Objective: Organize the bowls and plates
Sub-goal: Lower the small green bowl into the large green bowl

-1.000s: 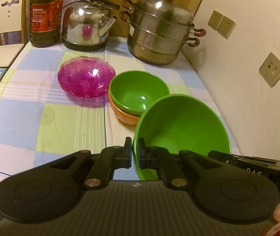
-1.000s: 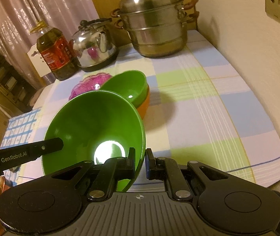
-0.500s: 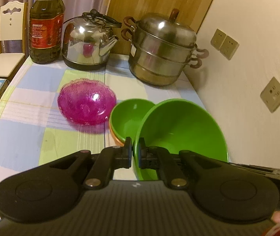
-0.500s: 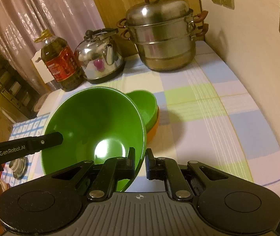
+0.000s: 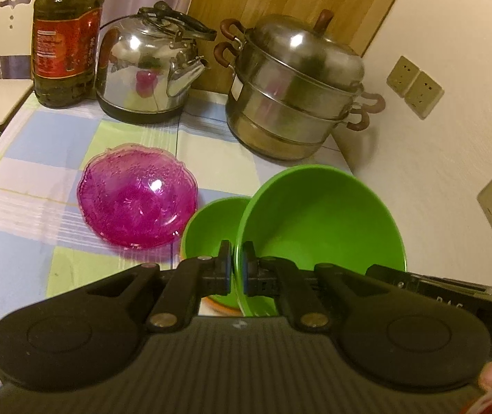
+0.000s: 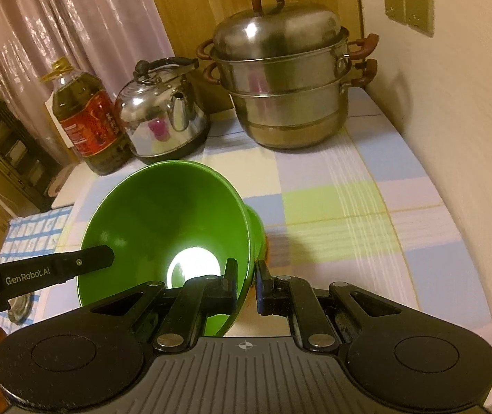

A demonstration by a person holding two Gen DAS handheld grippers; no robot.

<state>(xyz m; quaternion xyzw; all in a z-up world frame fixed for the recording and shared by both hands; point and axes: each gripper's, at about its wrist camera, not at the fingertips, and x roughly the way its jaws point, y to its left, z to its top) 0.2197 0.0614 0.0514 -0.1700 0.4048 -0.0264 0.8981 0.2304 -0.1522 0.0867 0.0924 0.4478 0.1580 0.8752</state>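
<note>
Large green bowl (image 5: 318, 220), empty, is clamped at its rim by left tool (image 5: 235, 269) and right tool (image 6: 246, 283) above a smaller green bowl (image 5: 208, 227) nested in an orange one.

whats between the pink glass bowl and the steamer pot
Only bare checked tablecloth lies between the pink glass bowl and the steamer pot, as the left wrist view shows.

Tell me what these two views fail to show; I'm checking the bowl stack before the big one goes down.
- Orange bowl: left wrist view, only a sliver shows under the small green bowl, behind the left gripper.
- Small green bowl: right wrist view, mostly hidden by the large green bowl held in the right gripper.
- Pink glass bowl: right wrist view, fully hidden behind the large green bowl.
- Oil bottle: left wrist view, cap cut off by the top edge.
</note>
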